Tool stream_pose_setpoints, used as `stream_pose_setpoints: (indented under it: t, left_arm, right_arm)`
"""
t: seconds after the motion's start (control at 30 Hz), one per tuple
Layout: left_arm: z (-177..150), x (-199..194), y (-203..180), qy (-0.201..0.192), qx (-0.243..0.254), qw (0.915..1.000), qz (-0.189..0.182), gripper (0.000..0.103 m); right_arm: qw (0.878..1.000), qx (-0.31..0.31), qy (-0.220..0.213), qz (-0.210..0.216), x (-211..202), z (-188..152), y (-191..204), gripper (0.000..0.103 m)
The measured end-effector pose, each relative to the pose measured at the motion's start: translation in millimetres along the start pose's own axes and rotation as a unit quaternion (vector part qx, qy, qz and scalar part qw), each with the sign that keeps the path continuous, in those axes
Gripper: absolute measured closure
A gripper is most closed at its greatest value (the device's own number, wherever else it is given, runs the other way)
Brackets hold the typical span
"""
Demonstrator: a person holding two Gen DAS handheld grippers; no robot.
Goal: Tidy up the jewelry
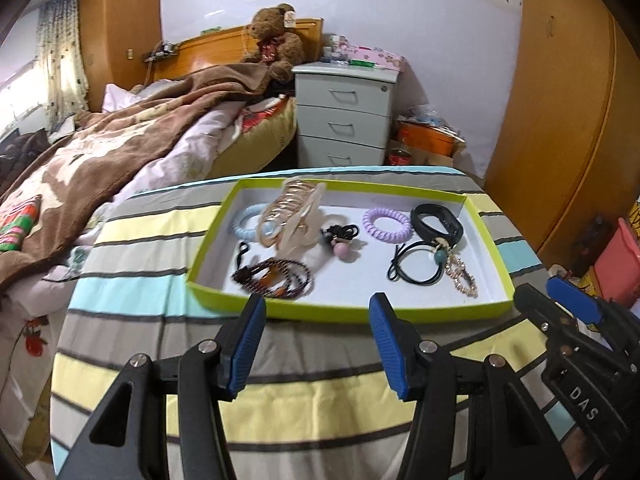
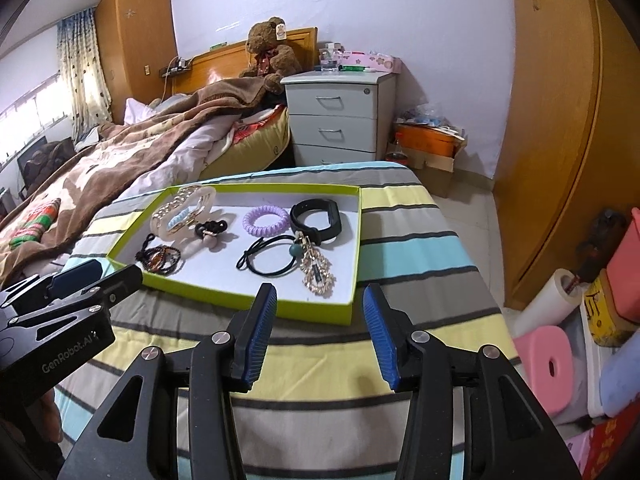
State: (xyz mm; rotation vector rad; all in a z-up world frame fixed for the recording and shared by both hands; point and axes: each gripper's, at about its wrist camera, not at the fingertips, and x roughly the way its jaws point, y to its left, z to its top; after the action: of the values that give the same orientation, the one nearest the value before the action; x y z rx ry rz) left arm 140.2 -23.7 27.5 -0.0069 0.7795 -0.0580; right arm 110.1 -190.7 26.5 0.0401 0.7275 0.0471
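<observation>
A lime-green tray (image 1: 352, 314) (image 2: 248, 302) sits on a striped cloth and holds jewelry. In it lie a cream claw clip (image 1: 296, 216) (image 2: 182, 210), a purple coil tie (image 1: 387, 225) (image 2: 266, 220), a black band (image 1: 436, 222) (image 2: 316, 214), a black elastic with a teal bead (image 1: 420, 268) (image 2: 272, 260), a gold chain (image 1: 462, 276) (image 2: 318, 276) and a dark bead bracelet (image 1: 272, 278) (image 2: 160, 258). My left gripper (image 1: 318, 344) is open and empty just in front of the tray. My right gripper (image 2: 320, 334) is open and empty at the tray's near right corner.
The striped cloth (image 1: 320, 400) covers a small table. A bed with a brown blanket (image 1: 120, 152) lies to the left. A grey drawer unit (image 1: 344, 112) stands behind. A wooden wardrobe (image 2: 560, 140) and a pink stool (image 2: 548, 364) are on the right.
</observation>
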Motion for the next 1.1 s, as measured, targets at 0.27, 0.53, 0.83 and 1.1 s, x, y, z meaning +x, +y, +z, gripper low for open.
stream_pose_setpoints:
  t: [0.27,0.53,0.83,1.1]
  left_arm:
    - [-22,-19,2,-0.007,-0.006,0.9999,0.004,0.047]
    - [-31,-27,0,-0.013,-0.002,0.9999,0.004,0.047]
    - [-35,-31,-1,-0.014,-0.007,0.9999,0.007,0.047]
    - [-36,-33,3,-0.012,-0.015,0.9998,0.011,0.047]
  right_arm:
    - [1.0,0.003,-0.018,0.003,-16,-10,7,0.056]
    - [1.0,0.0,-0.018,0.009,-20,-14,13,0.056]
    - [1.0,0.003,-0.021,0.009,-22,-15,13,0.056]
    - [1.0,0.003,-0.022,0.01,-23,-15,13,0.056]
